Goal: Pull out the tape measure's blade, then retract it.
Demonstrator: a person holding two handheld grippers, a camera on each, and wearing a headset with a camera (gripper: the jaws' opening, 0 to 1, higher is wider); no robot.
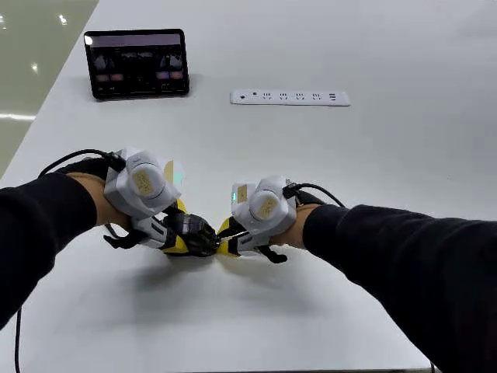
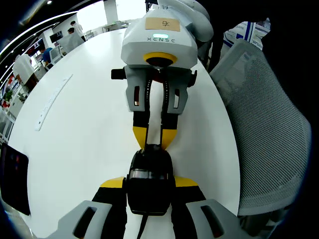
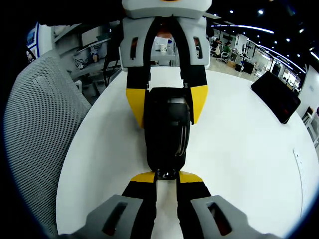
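White workbench (image 1: 326, 148), left tongs (image 2: 149, 182) clamped on tape measure (image 2: 149, 169), right tongs (image 3: 168, 177) pinching its blade tip (image 3: 167, 173)

Front centre on white flat table (image 1: 373, 155): black tape measure (image 1: 194, 231), between left gripper (image 1: 180, 228) and right gripper (image 1: 224, 237). Far back left, black rectangular tablet (image 1: 137, 64); white power strip (image 1: 290, 97) right of it.

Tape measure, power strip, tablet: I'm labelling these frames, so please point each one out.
tape measure (image 1: 192, 231), head view, on its black case.
power strip (image 1: 289, 97), head view, middle of its white top.
tablet (image 1: 137, 64), head view, centre of its dark screen.
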